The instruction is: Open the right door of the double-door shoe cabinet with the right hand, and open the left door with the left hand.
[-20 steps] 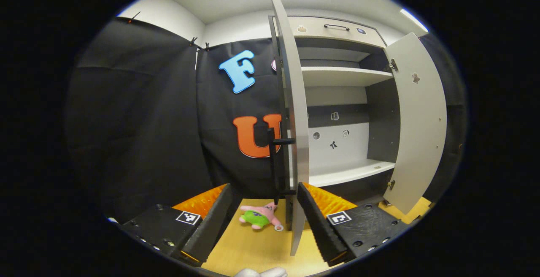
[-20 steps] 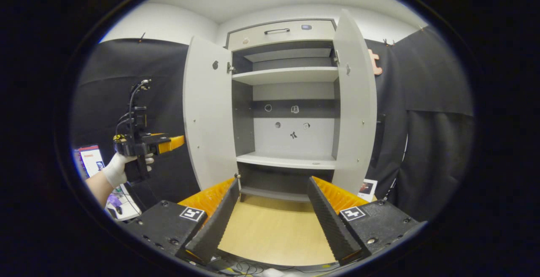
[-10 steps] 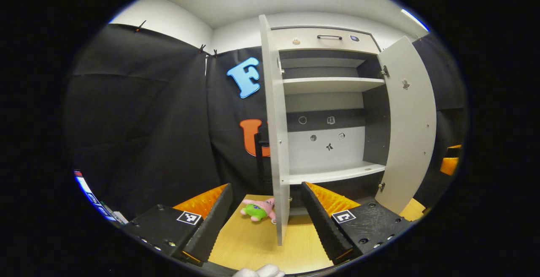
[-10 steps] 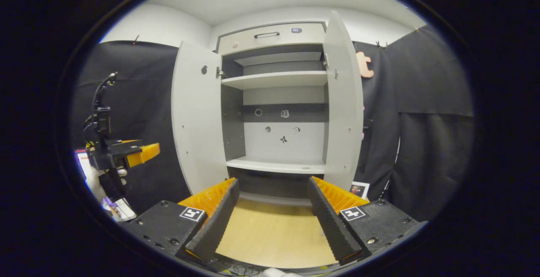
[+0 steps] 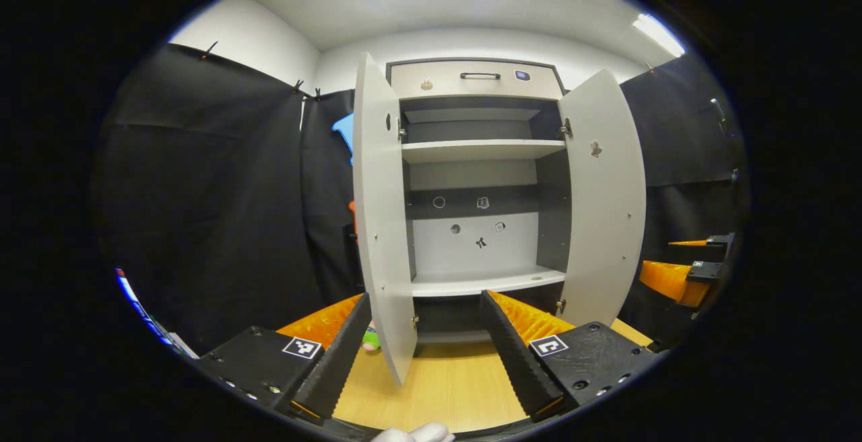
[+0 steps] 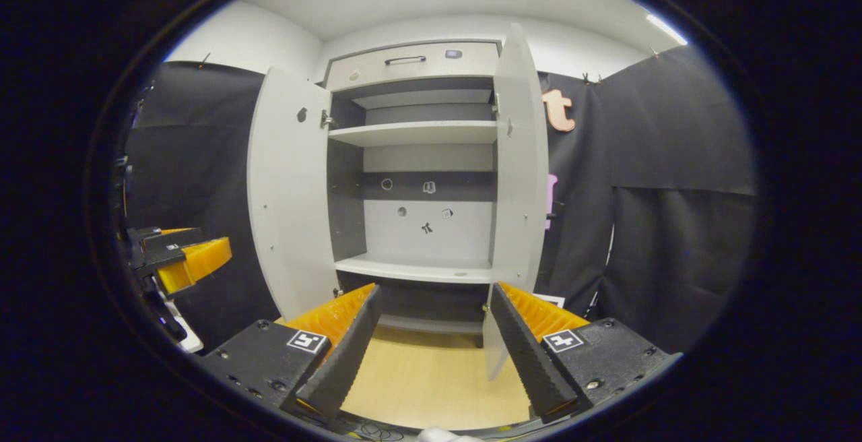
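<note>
The shoe cabinet (image 5: 481,179) stood at the far side of the booth, on the pale wood floor (image 5: 444,388), and both of its doors were swung wide open. In the left gripper view the left door (image 5: 380,226) stuck out toward the camera nearly edge-on, while the right door (image 5: 603,199) hung open at an angle on the right. Inside were a high shelf (image 5: 481,151) and a lower shelf (image 5: 485,283), both bare (a few small stickers dotted the back panel). Above the doors ran a drawer (image 5: 475,78) with a dark handle.

The left gripper (image 5: 421,348) was held back from the cabinet with its fingers spread apart and nothing between them. Same story for the right gripper (image 6: 431,354): fingers parted, holding nothing, set well away from the doors. It also showed at the far right edge of the left gripper view.

A small green and pink plush toy (image 5: 370,339) peeked out on the floor, just left of the left door's bottom edge.
</note>
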